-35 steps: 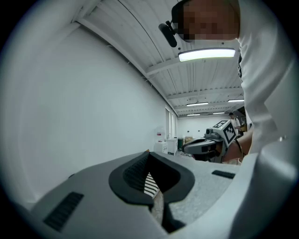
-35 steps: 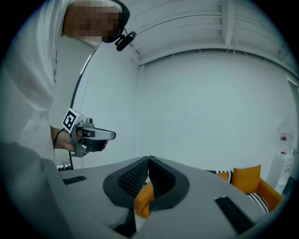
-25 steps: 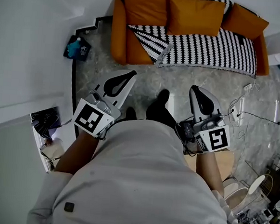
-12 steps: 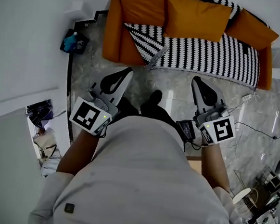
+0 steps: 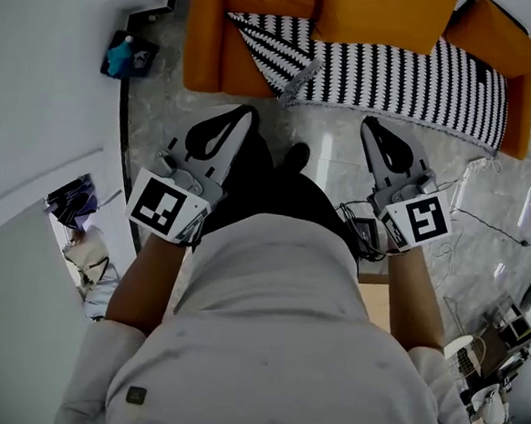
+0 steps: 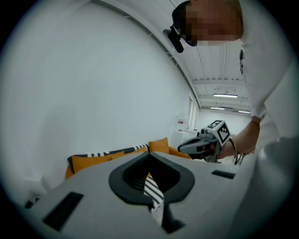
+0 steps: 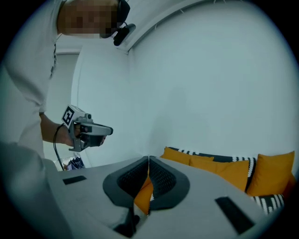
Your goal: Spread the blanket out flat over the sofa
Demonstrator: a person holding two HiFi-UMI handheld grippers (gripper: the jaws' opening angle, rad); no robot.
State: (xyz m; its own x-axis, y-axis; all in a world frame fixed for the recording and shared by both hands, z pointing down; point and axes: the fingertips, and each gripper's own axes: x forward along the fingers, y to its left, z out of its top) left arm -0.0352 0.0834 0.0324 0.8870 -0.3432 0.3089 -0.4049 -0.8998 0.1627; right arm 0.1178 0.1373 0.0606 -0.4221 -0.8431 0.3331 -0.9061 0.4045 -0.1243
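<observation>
An orange sofa (image 5: 213, 42) stands across the top of the head view. A black-and-white zigzag blanket (image 5: 404, 76) covers its seat, and the blanket's left corner (image 5: 279, 63) is folded back on itself. Orange cushions (image 5: 377, 12) lean on the backrest. My left gripper (image 5: 249, 113) and right gripper (image 5: 368, 123) hover over the marble floor short of the sofa's front edge, both shut with nothing held. In the left gripper view the tips (image 6: 149, 154) meet, and a strip of blanket shows beyond them. In the right gripper view the tips (image 7: 148, 158) also meet, with the sofa (image 7: 219, 168) ahead.
A dark stand with a blue object (image 5: 127, 56) sits on the floor left of the sofa, by the white wall. Cables (image 5: 485, 215) trail over the floor at the right. Clutter (image 5: 501, 362) fills the lower right. The person's shoe (image 5: 295, 156) is between the grippers.
The sofa has slid towards the top of the head view as the person stepped nearer. Both grippers came forward with them and stayed shut.
</observation>
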